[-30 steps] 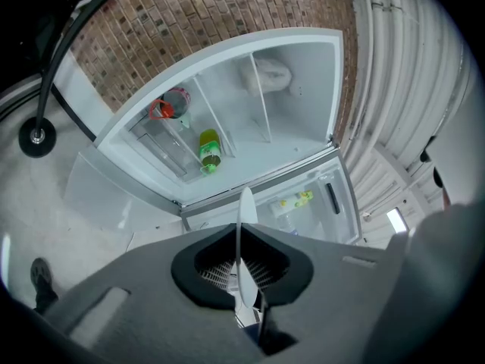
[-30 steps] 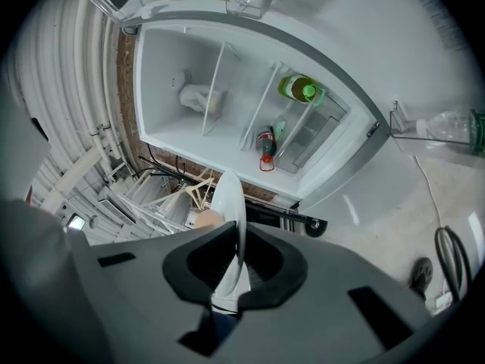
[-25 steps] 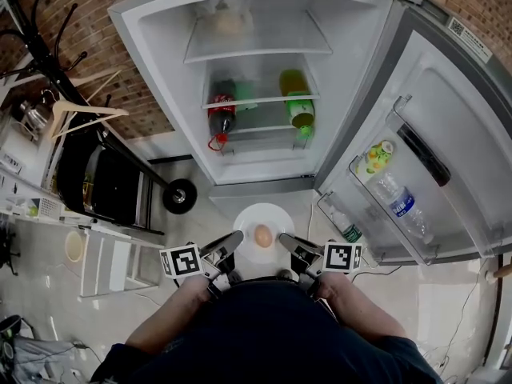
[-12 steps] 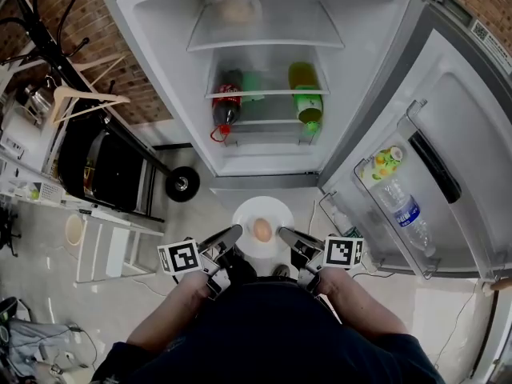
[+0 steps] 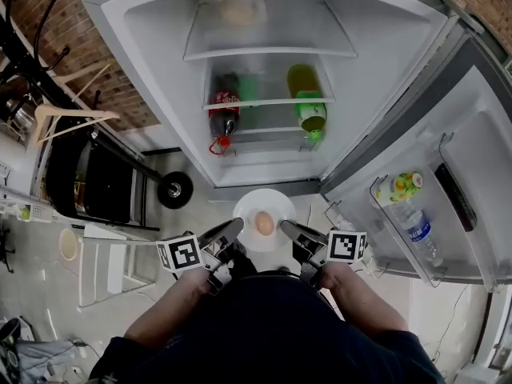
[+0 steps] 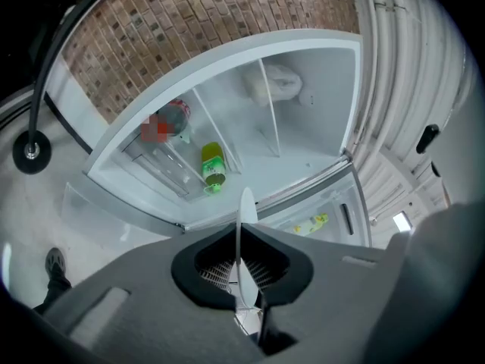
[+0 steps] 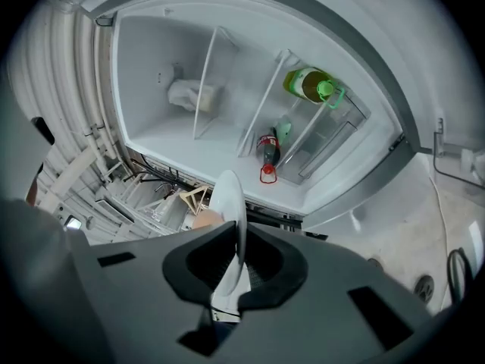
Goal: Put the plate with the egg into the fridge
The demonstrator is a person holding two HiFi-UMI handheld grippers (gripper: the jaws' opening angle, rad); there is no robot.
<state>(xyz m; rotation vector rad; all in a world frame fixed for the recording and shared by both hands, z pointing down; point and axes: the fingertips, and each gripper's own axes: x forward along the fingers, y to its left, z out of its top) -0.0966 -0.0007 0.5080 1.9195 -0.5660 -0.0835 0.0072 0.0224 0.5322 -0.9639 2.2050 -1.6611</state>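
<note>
From the head view, you hold the plate (image 5: 264,209) flat and low, right in front of your body, with the egg (image 5: 264,223) sitting in its middle. The left claw (image 5: 227,234) grips the left rim and the right claw (image 5: 289,231) grips the right rim, so both are just as near. The open fridge (image 5: 180,94) is straight ahead of the plate. Its bottom floor (image 5: 256,169) looks bare and is nearest. The shelf (image 5: 264,101) above it holds a red bottle (image 5: 222,112) and a green bottle (image 5: 309,112). The plate is round, so it has no long side to turn. I think you only need to push it straight forward and keep it level, or the egg may roll.

In the left gripper view, the claw is clenched on the plate rim, which shows edge-on as a thin white line between the jaws. The fridge lies beyond it.

In the right gripper view, that claw is clenched on the other rim, and the egg peeks out beside the plate.

Next to a second ago, the fridge fills more of the head view and looks closer. The plate is in the same two-claw hold.
</note>
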